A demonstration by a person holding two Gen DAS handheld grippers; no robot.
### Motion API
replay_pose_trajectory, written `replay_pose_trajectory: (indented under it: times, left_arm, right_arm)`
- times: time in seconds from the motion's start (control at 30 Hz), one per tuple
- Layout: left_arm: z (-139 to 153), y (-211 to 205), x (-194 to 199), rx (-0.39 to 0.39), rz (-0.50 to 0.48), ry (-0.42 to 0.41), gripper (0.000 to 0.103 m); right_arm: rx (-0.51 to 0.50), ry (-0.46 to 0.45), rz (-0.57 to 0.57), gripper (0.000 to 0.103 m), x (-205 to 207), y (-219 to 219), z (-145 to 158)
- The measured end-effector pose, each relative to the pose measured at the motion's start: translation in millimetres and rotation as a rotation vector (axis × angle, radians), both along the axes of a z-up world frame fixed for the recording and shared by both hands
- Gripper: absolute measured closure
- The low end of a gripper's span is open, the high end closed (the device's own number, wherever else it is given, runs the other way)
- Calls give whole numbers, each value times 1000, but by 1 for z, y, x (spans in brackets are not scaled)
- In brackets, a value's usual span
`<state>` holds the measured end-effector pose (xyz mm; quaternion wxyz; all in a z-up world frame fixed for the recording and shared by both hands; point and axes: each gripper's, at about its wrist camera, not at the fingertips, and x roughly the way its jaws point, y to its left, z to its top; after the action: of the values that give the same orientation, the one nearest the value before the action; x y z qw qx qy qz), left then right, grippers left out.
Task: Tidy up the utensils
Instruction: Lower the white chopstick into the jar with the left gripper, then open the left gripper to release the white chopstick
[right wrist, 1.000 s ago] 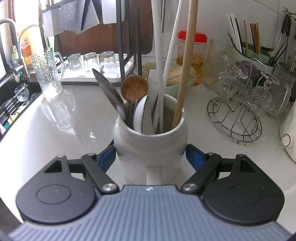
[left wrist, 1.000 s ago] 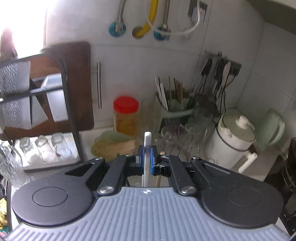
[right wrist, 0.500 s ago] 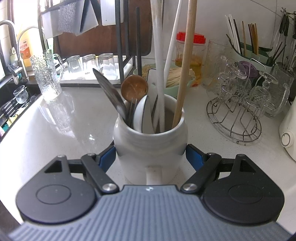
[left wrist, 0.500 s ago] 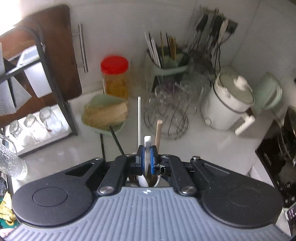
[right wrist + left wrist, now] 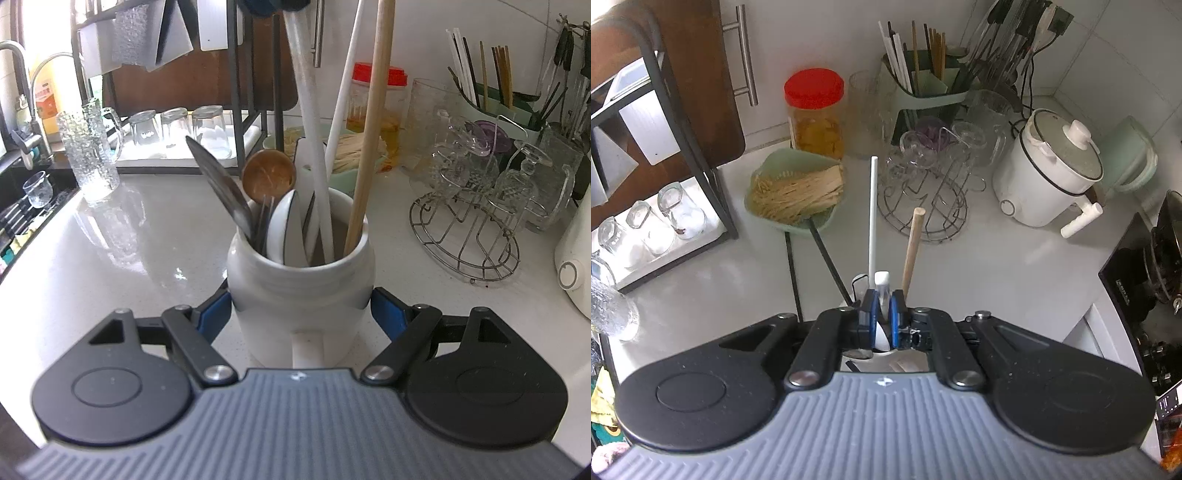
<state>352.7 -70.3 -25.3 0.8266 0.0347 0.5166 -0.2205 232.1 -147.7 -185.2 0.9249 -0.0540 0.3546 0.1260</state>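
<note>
White stoneware sits nearest: the utensil crock stands on the pale counter with the right gripper spread wide around its belly, both blue pads pressed to its sides, bracing it so it won't tip or slide. Above it the left gripper is clamped tight on the thick white handle of a utensil whose lower end is already down inside the crock among a steel spatula, a wooden spoon, a wooden stick and a thin white rod. My guess is it is being seated there. The mouth is crowded, so there's little slack between stems. Beyond, the counter's left side lies bare toward the sink edge, while a wire glass rack stands near on the right. Farther back a green bowl, a red-lidded jar and a chopstick caddy line the wall.
</note>
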Motion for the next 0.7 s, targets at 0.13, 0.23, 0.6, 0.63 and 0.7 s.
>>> replay_pose_trajectory:
  times: [0.13, 0.23, 0.6, 0.63, 0.7]
  left_arm:
    - [0, 6, -2, -9, 12, -5, 76]
    - [5, 11, -6, -20, 14, -35, 66]
    - [23, 50, -33, -101, 79, -194, 52]
    - [23, 53, -35, -101, 89, -206, 50]
    - [21, 61, -39, -94, 101, -230, 49]
  right_arm:
    - [-2, 0, -7, 19, 0, 1, 0]
    - [-2, 1, -16, 19, 0, 1, 0]
    - [-3, -6, -43, 18, -2, 4, 0]
    - [-2, -7, -45, 18, -3, 4, 0]
    - [-5, -11, -48, 18, -3, 5, -1]
